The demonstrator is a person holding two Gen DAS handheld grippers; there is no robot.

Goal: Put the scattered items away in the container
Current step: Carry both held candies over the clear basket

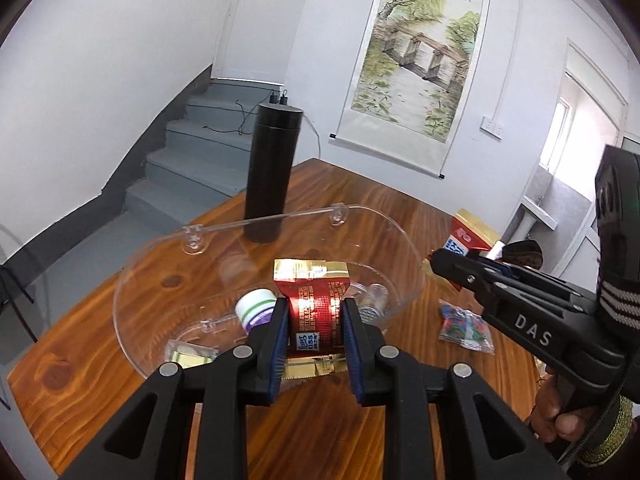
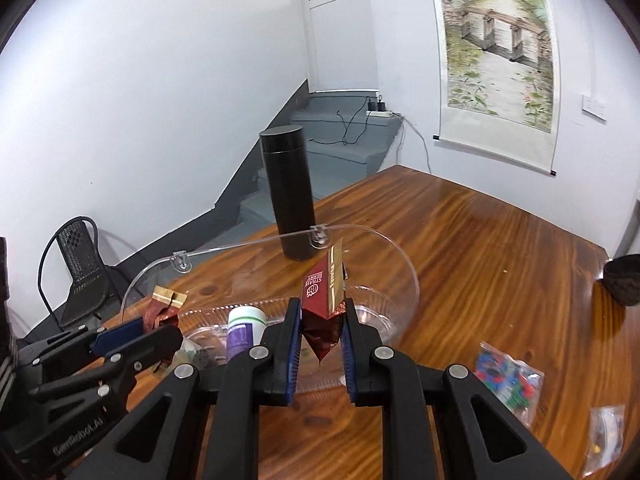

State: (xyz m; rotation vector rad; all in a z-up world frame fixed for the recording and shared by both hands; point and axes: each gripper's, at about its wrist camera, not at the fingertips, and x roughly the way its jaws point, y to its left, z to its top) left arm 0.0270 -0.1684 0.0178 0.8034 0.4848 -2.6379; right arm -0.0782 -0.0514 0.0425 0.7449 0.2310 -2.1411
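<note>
Bright, even daylight; glare streaks the glossy counter [image 2: 500, 240]. Fisheye bends the walls, corners go black, and the scroll [image 2: 496, 40] looks slightly blurred.

Small clear bag [image 2: 606, 442] at lower right edge, contents too blurred to identify.

The right gripper [image 2: 320, 334] pinched a dark red snack packet [image 2: 323, 300] above the clear container [image 2: 400, 276]; a white-capped bottle [image 2: 245, 328] lay inside, and the left gripper [image 2: 158, 330] apparently clamped another packet [image 2: 162, 310].
</note>
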